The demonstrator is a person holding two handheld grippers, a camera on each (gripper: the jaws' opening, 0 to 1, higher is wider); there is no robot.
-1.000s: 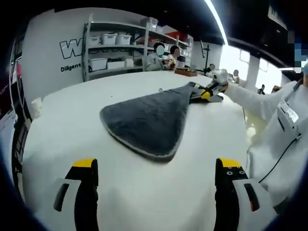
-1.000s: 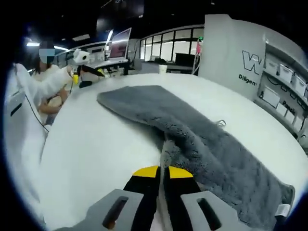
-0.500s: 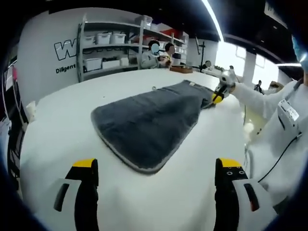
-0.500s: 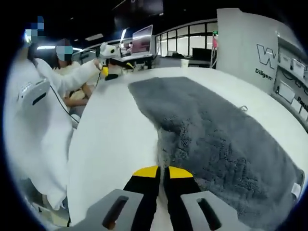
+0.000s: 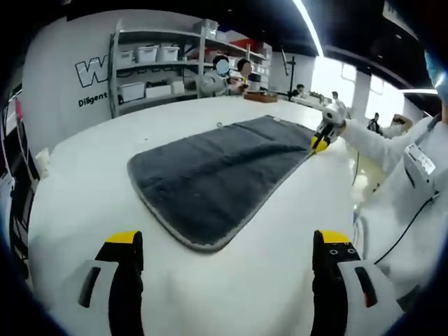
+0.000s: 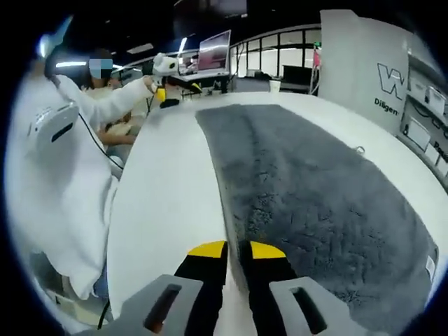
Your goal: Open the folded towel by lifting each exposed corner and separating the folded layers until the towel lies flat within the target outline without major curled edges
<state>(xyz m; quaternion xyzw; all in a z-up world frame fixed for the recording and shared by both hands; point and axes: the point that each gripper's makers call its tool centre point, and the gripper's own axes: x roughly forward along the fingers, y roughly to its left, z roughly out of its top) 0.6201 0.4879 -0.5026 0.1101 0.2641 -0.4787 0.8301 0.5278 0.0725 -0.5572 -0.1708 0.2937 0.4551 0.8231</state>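
Note:
A grey towel (image 5: 217, 171) lies spread out flat as one long layer on the round white table (image 5: 84, 182). My left gripper (image 5: 229, 243) hovers open above the table's near side, just short of the towel's near rounded end, with nothing between its fingers. At the towel's far right corner, my right gripper (image 5: 320, 134) shows in a white-sleeved hand. In the right gripper view, the right gripper (image 6: 236, 250) is shut on the near edge of the towel (image 6: 315, 189). The left gripper (image 6: 166, 78) shows far off at the table's other side.
Shelves with white bins (image 5: 150, 70) stand behind the table, and two people (image 5: 227, 75) sit beyond its far edge. The person's white-clad body (image 6: 63, 175) fills the table's side. A monitor (image 6: 213, 52) and windows lie past the table.
The towel has gone from a folded triangle to a flat, long sheet. The right gripper has drawn its corner outward to the table's side. The left gripper has stayed open.

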